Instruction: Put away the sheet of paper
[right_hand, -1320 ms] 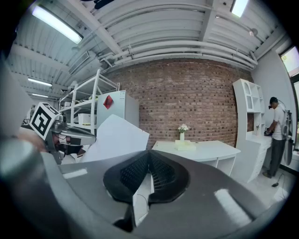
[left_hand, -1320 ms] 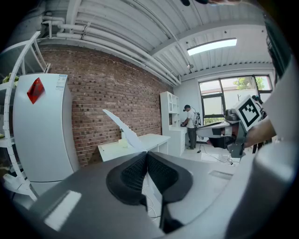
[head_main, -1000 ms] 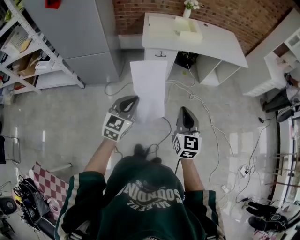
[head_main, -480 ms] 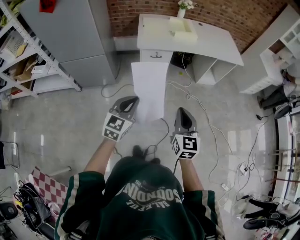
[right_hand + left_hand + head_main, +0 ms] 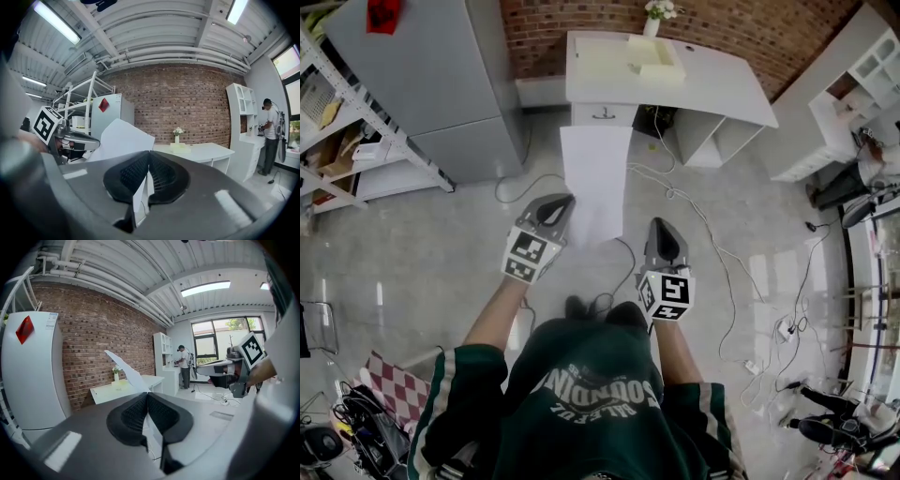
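Holding pattern right now: the sheet of paper (image 5: 596, 183) hangs in the air above the floor (image 5: 441, 253), stretched out ahead of the person. Its far edge points at the front edge of the white desk (image 5: 712, 80).

Left tongs (image 5: 555, 208) are clamped tight on the sheet's near left corner. Right tongs (image 5: 662, 230) are closed on nothing, near the sheet's near right corner but apart from it.

Risks, my read:
- One-corner grip on a limp sheet. A quick move could make it swing, fold or slip out of the pads.
- The far edge reaches the desk first. If it comes in low it may butt the front edge and crumple.
- Loose cables (image 5: 694, 202) lie on the floor between the person and the desk, so there's a snag or trip hazard.
- If the target is the drawer unit (image 5: 602, 114) under the desk, the right tongs must open it first.

Around:
- Grey cabinet (image 5: 422, 75) stands left of the desk.
- Shelf rack (image 5: 347, 141) is at far left.
- A pale tray (image 5: 652, 58) sits at the desk's back edge.
- A small flower vase (image 5: 652, 19) stands just behind the tray.

Desk top is otherwise free.
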A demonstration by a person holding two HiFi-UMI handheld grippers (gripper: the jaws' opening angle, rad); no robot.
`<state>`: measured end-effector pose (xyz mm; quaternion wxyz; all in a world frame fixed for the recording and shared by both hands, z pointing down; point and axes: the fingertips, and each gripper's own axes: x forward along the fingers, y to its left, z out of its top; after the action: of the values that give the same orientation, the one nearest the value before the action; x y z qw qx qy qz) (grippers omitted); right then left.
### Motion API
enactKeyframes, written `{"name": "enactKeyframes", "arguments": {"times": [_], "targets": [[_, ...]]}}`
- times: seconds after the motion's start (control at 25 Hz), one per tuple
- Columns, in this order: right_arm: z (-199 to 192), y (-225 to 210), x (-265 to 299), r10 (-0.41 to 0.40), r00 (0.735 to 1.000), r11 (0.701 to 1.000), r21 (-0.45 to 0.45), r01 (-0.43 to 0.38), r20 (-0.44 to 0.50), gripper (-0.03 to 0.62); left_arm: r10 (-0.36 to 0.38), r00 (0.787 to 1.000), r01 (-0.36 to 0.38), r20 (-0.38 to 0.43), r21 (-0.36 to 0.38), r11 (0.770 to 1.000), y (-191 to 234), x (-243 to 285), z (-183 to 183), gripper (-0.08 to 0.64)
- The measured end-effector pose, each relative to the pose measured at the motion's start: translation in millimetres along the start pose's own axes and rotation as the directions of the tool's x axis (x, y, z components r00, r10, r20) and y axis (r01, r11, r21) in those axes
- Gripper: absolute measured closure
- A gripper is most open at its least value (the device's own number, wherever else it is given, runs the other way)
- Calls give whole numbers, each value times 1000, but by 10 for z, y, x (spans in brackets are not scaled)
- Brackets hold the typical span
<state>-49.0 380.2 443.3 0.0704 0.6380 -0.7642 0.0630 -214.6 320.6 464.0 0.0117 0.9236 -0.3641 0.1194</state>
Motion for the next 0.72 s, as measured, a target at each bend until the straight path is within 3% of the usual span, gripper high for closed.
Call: {"name": "enactKeyframes", "arguments": {"times": [0.32,0.72], "targets": [[84,-65,160,-22,1000,1000,-7,22,1,601,-10,1000,10,0,1,1000,149,153,59,546],[106,-261,702,34,999,999,6,-34,-8,603,20,999,-21,-27,-13,1000,384,585,18,546]]}}
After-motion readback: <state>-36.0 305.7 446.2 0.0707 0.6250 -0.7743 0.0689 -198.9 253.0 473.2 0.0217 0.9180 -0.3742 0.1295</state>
